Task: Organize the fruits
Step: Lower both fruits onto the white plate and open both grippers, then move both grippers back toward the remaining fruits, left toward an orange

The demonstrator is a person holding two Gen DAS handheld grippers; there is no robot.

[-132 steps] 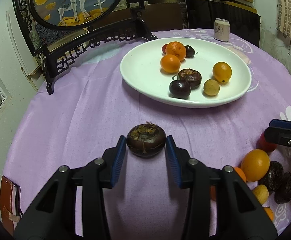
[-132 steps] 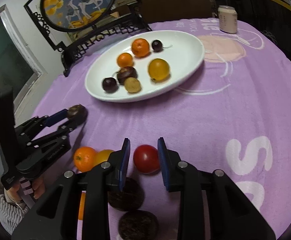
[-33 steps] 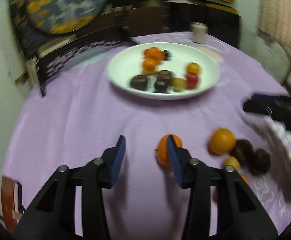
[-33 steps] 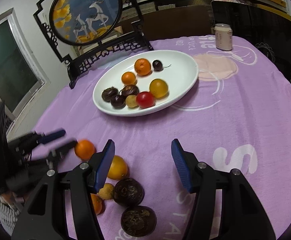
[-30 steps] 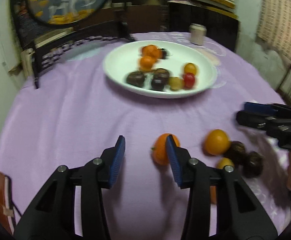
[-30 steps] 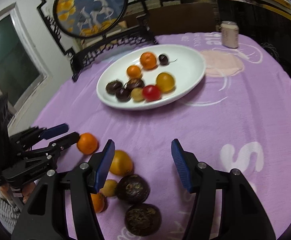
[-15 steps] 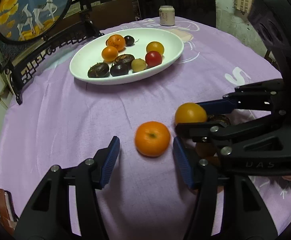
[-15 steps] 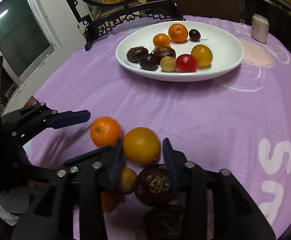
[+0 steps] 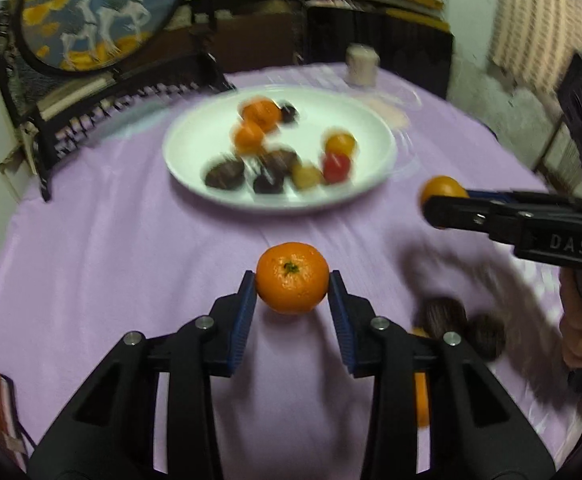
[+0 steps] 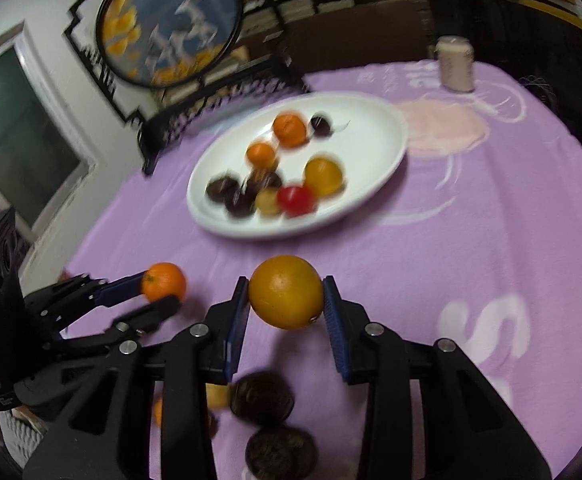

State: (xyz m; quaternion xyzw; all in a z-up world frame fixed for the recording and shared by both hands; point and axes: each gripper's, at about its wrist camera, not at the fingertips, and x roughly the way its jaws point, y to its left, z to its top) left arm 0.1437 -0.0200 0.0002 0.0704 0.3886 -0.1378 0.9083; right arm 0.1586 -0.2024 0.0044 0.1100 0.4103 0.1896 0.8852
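The left tongs (image 9: 292, 294) are clamped on a small round orange tangerine (image 9: 292, 277) with a green stem scar, held off the purple cloth-covered bench (image 9: 111, 264). The right tongs (image 10: 286, 300) grip a larger yellow-orange round citrus fruit (image 10: 286, 292) between their blue pads, also raised above the cloth.

Below the right tongs, two dark brown wrinkled fruits (image 10: 262, 399) lie touching each other on the cloth, with a small yellow fruit (image 10: 217, 396) just beside them and a sliver of another orange one partly hidden behind the tongs.

Farther off sits an oval white ceramic plate (image 10: 375, 136). It holds eight fruits, blurred: two orange tangerines, one yellow-orange citrus, one red round fruit, one small yellow one and three dark ones, with a fourth small dark one near the rim, making nine if counted.

Beyond the plate stands a pale drinks can (image 10: 455, 64). A round painted deer screen in a black carved frame (image 10: 167, 20) rises at the bench's far edge, with a window (image 10: 15, 136) on the wall nearby.
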